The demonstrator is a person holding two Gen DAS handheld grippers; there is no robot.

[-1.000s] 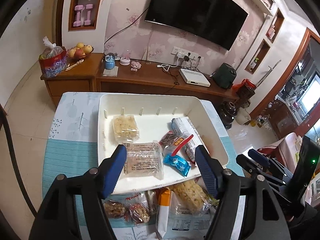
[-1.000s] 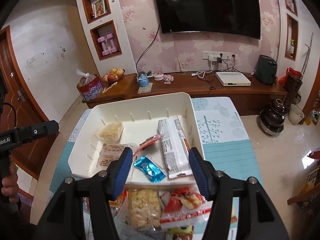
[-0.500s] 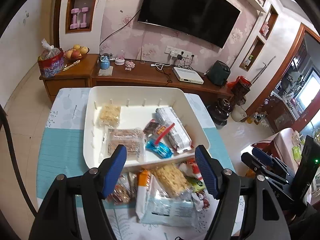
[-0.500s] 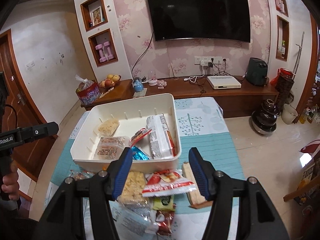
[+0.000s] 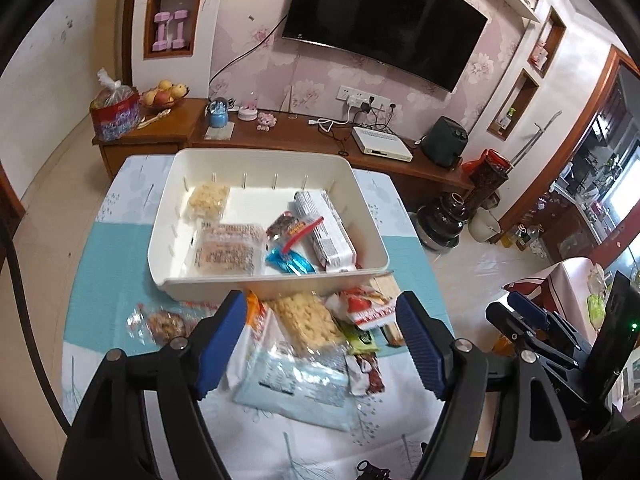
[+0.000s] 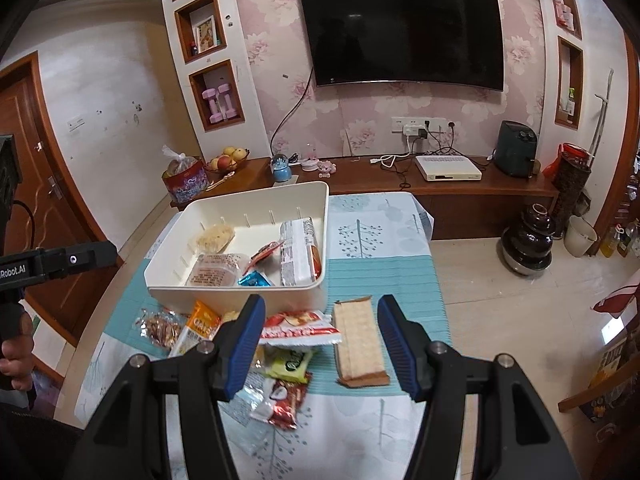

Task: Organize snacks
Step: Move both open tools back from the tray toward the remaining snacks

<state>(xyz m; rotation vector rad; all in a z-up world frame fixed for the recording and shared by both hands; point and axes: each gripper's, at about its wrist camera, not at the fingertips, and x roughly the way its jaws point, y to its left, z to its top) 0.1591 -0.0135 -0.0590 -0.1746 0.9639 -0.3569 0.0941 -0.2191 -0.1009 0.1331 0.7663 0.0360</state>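
Grippers (image 5: 320,340) (image 6: 318,342) both gape empty above loose snacks (image 5: 308,320) at the bin's (image 5: 276,280) near wall

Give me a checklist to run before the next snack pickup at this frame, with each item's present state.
1. Left gripper empty, jaws apart, having just opened further: ok.
2. Right gripper empty, jaws apart: ok.
3. White bin upright with free floor space: ok.
4. Loose snacks still on the tablecloth in front of the bin, such as the cracker pack: ok.
5. Cracker pack lying clear of the pile: ok.
6. Which snack goes next: cannot tell.
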